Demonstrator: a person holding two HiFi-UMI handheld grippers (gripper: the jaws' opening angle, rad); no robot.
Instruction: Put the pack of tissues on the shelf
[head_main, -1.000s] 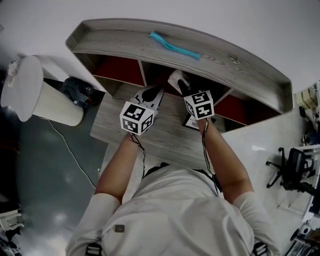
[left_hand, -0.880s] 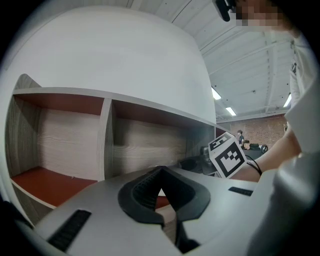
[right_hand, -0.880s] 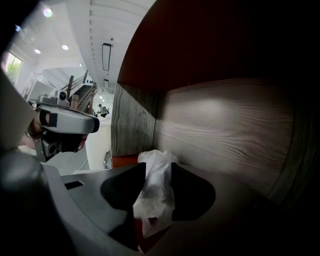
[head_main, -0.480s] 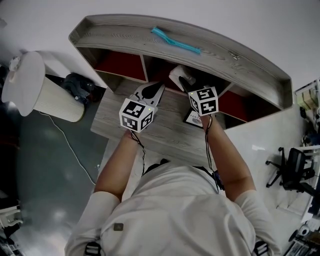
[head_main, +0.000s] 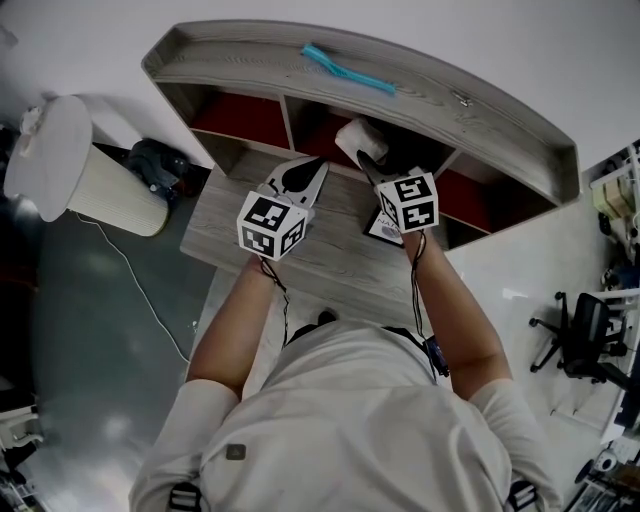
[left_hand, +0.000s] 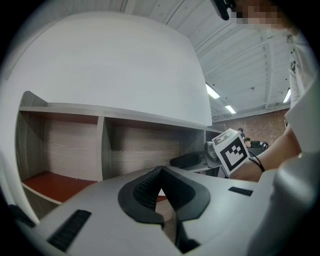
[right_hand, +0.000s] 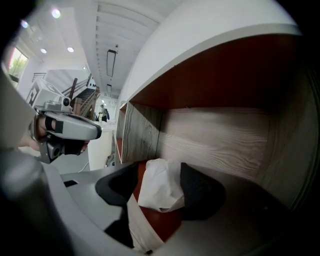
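Observation:
The pack of tissues is white, with a crumpled tissue sticking out of it. It sits at the mouth of the middle compartment of the grey wooden shelf. My right gripper reaches into that compartment and its jaws are opening around the pack. In the right gripper view the dark pads stand wide on either side of it. My left gripper hovers over the desk board to the left, shut and empty, and points at the shelf front.
A blue, brush-like thing lies on the shelf's top board. The compartments have red floors. A printed card lies on the desk board under my right hand. A white bin stands at the left, an office chair at the right.
My right gripper has edged a little further towards the shelf compartment with the pack at its tips. The left gripper has barely moved.

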